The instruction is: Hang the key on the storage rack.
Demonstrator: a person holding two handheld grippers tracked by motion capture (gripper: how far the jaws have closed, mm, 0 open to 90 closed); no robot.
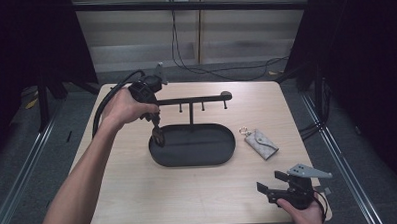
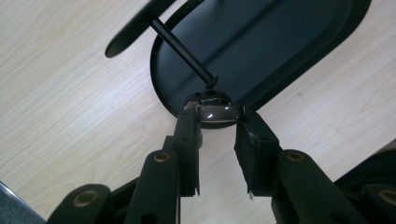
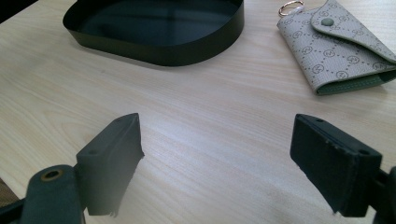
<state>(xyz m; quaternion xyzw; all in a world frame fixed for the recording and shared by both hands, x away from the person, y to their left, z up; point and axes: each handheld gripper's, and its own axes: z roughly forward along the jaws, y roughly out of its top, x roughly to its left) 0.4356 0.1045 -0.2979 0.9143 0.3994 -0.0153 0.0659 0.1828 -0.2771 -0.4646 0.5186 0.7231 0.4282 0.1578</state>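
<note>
Clearly the step in hand is to bring a small dark ring (image 2: 219, 113) down at the left end of the black oval tray (image 1: 228, 153), under the T-shaped stand (image 1: 191, 99) with its hanging pegs. In the left gripper view the left gripper (image 2: 218, 135) has its jaws clenched on the ring: one pad presses each side of the band, which spans the gap between the tips, lying roughly flat with its glossy outer face toward the camera. The ring sits at the very ends of the jaws, not deep between them, so the hold looks shallow. It hangs just above the tray's near rim, with the stand's upright post rising right behind it.

To do this well, I judge the hand should keep the squeeze steady and the wrist level, since a tilt could let the smooth band slip out sideways. It should carry the ring clear over the rim before lowering, steer around the post, and release only when the ring is low over the tray floor, so it does not bounce or roll.

Meanwhile the right gripper (image 1: 284, 189) rests low at the near right of the worktop (image 1: 139, 189), its jaws released and wide with nothing between them, a patterned key pouch (image 3: 336, 44) lying beyond.
</note>
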